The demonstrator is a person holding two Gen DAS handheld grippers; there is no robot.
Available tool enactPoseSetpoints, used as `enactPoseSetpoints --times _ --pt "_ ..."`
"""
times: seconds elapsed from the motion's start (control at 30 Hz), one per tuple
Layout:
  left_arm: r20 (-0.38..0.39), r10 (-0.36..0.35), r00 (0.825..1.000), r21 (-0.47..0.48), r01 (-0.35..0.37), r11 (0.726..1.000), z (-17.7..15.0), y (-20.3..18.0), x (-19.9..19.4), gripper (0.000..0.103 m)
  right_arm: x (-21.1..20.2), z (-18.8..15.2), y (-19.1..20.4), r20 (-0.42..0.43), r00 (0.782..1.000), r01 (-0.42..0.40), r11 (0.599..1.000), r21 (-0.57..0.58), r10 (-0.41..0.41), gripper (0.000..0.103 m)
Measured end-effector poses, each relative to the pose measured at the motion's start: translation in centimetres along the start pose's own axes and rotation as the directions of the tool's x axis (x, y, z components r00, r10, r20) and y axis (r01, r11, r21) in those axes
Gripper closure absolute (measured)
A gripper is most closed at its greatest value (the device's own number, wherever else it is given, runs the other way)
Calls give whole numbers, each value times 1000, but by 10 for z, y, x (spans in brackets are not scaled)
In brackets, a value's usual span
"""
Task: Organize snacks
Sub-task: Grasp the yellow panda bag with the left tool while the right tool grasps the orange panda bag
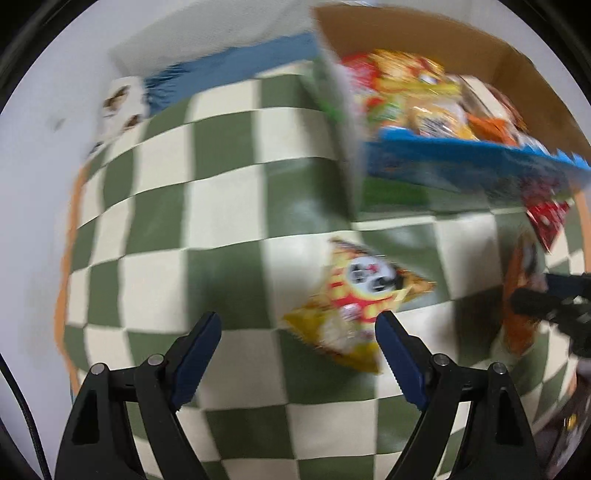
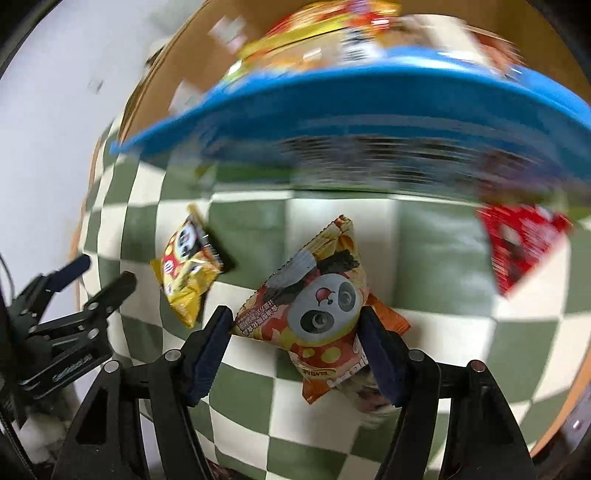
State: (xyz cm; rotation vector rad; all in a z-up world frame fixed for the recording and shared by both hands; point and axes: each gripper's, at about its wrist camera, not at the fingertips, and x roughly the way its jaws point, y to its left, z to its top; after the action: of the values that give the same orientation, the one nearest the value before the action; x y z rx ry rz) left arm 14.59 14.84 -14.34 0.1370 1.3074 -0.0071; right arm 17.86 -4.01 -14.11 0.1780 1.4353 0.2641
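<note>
- The orange panda snack bag point(image 2: 317, 314) lies on the green-and-cream checkered cloth point(image 2: 443, 258), between the blue pads of the right gripper point(image 2: 295, 325); both pads press against its sides, pinching it.
- A yellow panda snack bag point(image 1: 354, 302) lies on the same cloth just ahead of the left gripper point(image 1: 299, 325), nearer its right finger; the jaws stand spread wide and hold nothing.
- A red packet point(image 2: 517, 243) lies further right, apart from both.
- Behind stands a cardboard box point(image 1: 424, 33) filled with snacks, a blue bag point(image 1: 461, 166) hanging over its front edge.
</note>
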Motion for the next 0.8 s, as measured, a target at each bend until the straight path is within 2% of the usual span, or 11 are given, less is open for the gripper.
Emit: enactPoseSetpoints --times 0.13,0.23,0.3,0.37,0.43,0.53,0.63,0.7,0.73,0.8 --pt "-46 -32 998 117 37 992 13 -26 25 18 -33 -13 -42 54 996 64 994 90 -69 32" --pt "-98 -74 992 153 89 984 18 -37 45 19 -40 -24 -70 43 990 124 980 153 -132 32" --pt "-133 -102 986 129 119 984 17 -42 56 40 -26 -25 -85 -31 989 147 974 171 -144 28" --pt "-145 -126 981 88 140 986 14 -43 57 44 -19 -25 -81 -71 990 130 979 156 -121 16" --pt "-161 -150 976 12 154 988 4 -42 54 44 -22 -25 -76 -51 994 98 988 120 -92 15" --pt "-178 -236 955 -115 218 969 -14 -40 51 44 -35 -21 -63 -7 993 118 993 -13 -118 11" --pt "-178 -288 941 -186 255 949 -23 -39 53 42 -31 -12 -47 3 988 155 972 -179 -157 11" --pt "-185 -287 940 -202 250 947 -25 -38 58 42 -20 -8 -37 -23 977 192 927 -322 -210 11" --pt "-184 -283 941 -201 246 948 -24 -39 59 42 -12 -7 -31 -37 968 212 892 -400 -247 11" --pt "-186 -272 944 -198 235 951 -21 -40 63 40 -7 -10 -34 -52 951 240 834 -496 -305 11"
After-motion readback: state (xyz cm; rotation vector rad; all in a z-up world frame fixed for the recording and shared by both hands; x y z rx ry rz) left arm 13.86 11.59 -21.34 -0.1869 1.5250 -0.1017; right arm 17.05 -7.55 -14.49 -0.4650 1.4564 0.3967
